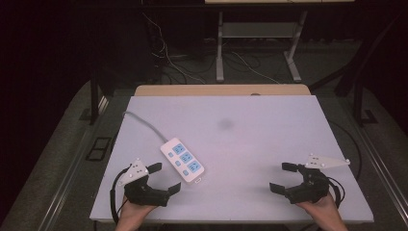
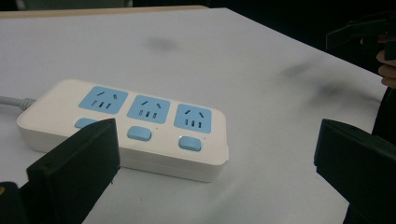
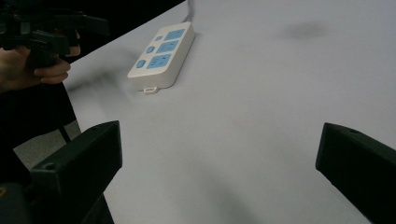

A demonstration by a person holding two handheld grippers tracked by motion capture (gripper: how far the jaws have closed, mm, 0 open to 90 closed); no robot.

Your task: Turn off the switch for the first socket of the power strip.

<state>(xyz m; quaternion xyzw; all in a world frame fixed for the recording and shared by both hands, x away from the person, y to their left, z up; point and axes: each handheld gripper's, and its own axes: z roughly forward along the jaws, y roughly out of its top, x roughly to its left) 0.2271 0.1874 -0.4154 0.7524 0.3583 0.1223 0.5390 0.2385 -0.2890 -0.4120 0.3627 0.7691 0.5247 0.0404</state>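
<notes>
left gripper [image 1: 164, 177] fingers released, just beside power strip [image 1: 182, 160]; right gripper [image 1: 283, 176] released, well apart. risk: off-centre approach nudges strip, skids across counter [image 1: 250, 125], cord [image 1: 144, 122] drags.

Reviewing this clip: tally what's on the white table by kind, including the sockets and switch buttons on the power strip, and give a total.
Power strip: 1
Blue sockets on it: 3
Blue switch buttons on it: 3
Grey cord from the strip: 1
Handheld grippers, left gripper and right gripper, both open: 2
Total: 10
</notes>
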